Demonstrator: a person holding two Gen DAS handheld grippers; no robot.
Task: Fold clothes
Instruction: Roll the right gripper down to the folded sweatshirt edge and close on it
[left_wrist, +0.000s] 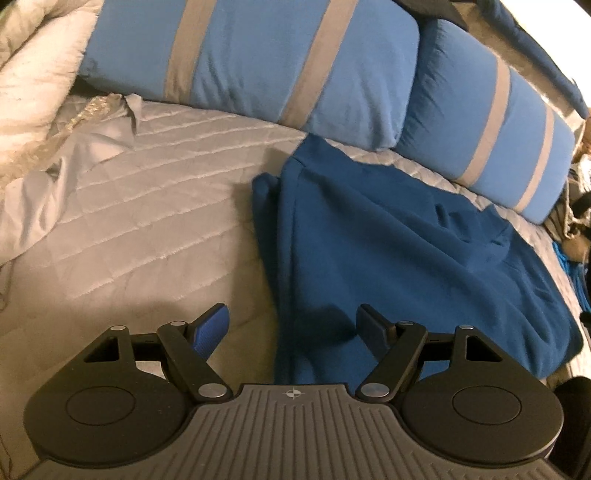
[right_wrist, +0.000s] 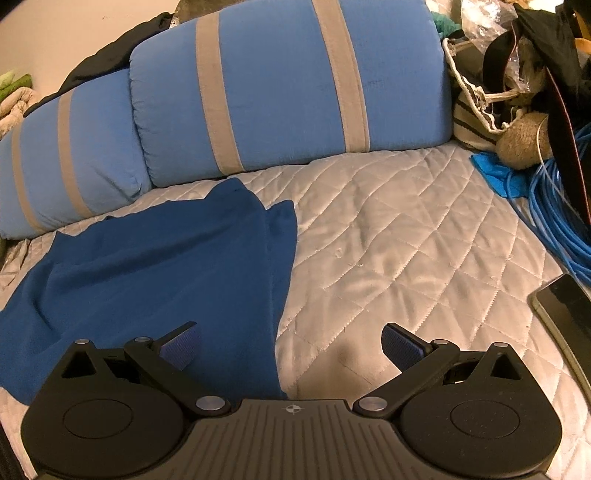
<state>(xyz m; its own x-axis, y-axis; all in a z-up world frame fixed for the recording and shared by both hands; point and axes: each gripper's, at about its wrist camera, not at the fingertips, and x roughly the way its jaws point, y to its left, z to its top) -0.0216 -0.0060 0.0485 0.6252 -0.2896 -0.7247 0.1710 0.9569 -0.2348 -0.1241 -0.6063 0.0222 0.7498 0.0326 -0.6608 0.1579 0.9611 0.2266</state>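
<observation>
While both my grippers, left (left_wrist: 291, 325) and right (right_wrist: 291, 343), hang spread and empty, the blue garment (left_wrist: 406, 251) awaits edge pinching, I judge.

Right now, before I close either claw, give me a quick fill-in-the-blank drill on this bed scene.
1. The blue garment lies on the quilted ____.
2. Both the left claw and the right claw are ____.
3. Each blue pillow has ____ stripes.
4. The coiled cable is ____.

Missing words: bedspread; open; grey; blue
</observation>
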